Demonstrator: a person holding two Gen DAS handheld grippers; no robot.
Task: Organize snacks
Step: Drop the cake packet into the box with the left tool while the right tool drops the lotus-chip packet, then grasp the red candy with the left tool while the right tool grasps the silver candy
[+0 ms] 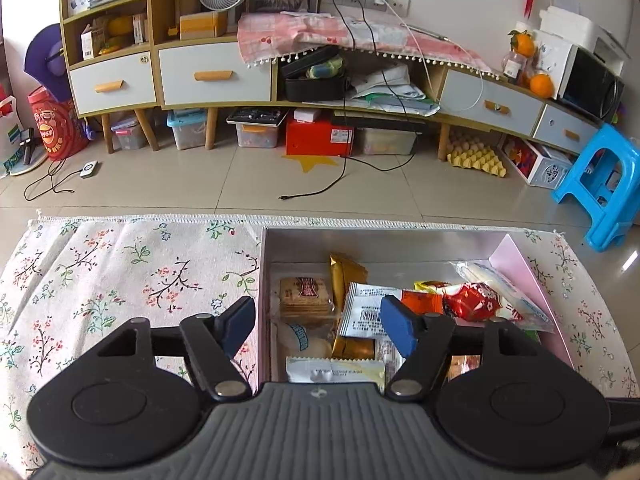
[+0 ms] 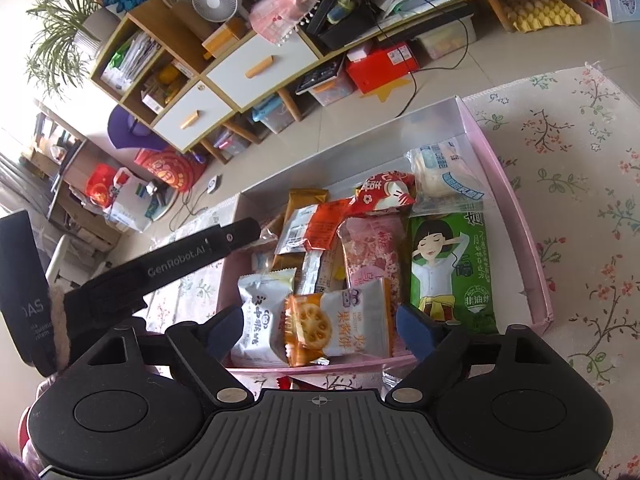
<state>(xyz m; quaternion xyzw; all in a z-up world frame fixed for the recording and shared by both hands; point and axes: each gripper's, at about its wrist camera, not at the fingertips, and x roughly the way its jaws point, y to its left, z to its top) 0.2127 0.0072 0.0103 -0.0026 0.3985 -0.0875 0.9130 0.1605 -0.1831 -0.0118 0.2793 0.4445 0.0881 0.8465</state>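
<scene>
Snacks piled in a pink box [image 2: 532, 248] on a floral cloth [image 1: 120, 264].

A green packet [image 2: 452, 264] lies along the box's right wall, beside an orange-and-white biscuit packet [image 2: 340, 324]. The right gripper [image 2: 320, 332] and left gripper [image 1: 318, 326] hover over the snacks, jaws apart, holding nothing.

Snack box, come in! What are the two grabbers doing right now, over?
Left gripper open, empty, over pink box. Right gripper open, empty, above orange biscuit packet. Snacks all inside box. Nothing blocking, over.
</scene>
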